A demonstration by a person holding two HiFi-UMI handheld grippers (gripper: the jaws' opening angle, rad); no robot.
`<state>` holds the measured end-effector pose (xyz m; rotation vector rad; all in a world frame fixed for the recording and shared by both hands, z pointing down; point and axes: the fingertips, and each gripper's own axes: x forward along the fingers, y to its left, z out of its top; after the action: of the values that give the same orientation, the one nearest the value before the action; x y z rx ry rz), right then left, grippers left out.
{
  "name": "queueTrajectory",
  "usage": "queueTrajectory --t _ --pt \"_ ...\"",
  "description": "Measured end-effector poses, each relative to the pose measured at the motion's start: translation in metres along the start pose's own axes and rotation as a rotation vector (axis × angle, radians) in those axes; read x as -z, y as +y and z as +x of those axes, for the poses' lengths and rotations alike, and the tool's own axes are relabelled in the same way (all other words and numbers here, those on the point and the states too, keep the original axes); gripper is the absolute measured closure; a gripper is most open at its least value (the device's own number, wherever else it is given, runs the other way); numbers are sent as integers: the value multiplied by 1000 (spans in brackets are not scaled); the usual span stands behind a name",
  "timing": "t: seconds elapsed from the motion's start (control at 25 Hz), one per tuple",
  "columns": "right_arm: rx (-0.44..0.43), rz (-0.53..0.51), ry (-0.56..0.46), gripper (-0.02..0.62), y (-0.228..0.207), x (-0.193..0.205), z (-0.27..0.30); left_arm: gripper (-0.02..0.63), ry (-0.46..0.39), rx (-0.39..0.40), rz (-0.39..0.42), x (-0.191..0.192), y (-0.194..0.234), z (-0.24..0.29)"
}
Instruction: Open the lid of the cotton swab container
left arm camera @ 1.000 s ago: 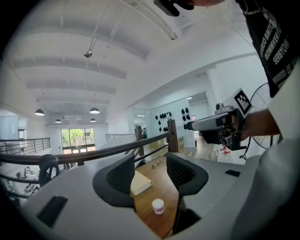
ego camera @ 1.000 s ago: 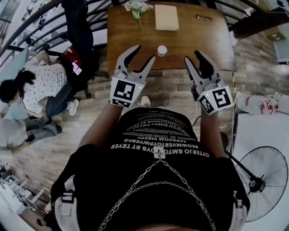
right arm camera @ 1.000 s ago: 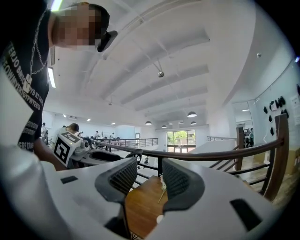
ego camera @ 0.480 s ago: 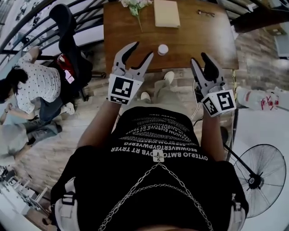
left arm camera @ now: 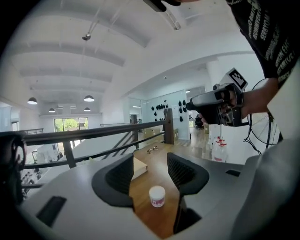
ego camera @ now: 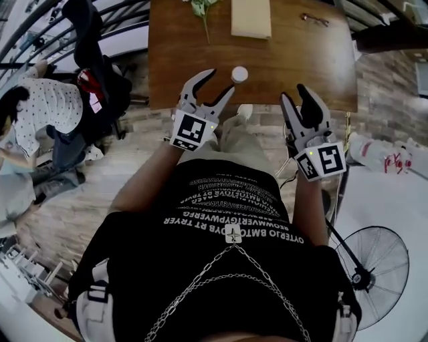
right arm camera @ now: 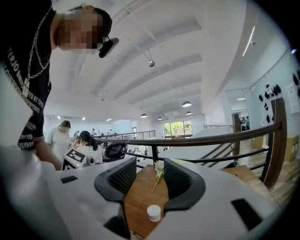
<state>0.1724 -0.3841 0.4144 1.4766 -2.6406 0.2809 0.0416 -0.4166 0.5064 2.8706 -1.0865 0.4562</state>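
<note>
Both tools are empty right now. The left tool [ego camera: 221,81] has its jaws spread wide with nothing in them, and the right tool [ego camera: 294,93] is parted too, a bit narrower, also gripping nothing. Both hover over the near edge of the wooden counter [ego camera: 281,53].

The cotton swab container [ego camera: 239,74] stands upright close to that near edge, a little left of its middle, white lid on. It's just beside the left tool's tips but not touching. From the left gripper view the container [left arm camera: 157,196] lines up in the gap between the jaws, clear of both pads. In the right gripper view it [right arm camera: 153,213] sits low in the gap, farther off.

Along the far edge of the counter there's a tan book [ego camera: 251,18], some flowers [ego camera: 200,8] and a pair of glasses [ego camera: 314,19].
</note>
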Motion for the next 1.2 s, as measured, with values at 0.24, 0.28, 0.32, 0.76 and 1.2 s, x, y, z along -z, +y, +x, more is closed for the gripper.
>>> queueTrajectory --t 0.24,0.28,0.32,0.76,1.2 --pt "-31 32 22 425 -20 13 11 379 48 10 -4 43 -9 27" --pt "-38 33 27 425 -23 15 14 379 62 16 -9 51 -11 33" --pt "-46 32 33 423 -26 16 16 379 76 20 -12 60 -12 39" --pt "-80 57 75 420 -40 24 26 379 183 67 -15 135 -23 78" --pt "-126 70 118 417 -54 34 42 334 282 87 0 186 -28 115"
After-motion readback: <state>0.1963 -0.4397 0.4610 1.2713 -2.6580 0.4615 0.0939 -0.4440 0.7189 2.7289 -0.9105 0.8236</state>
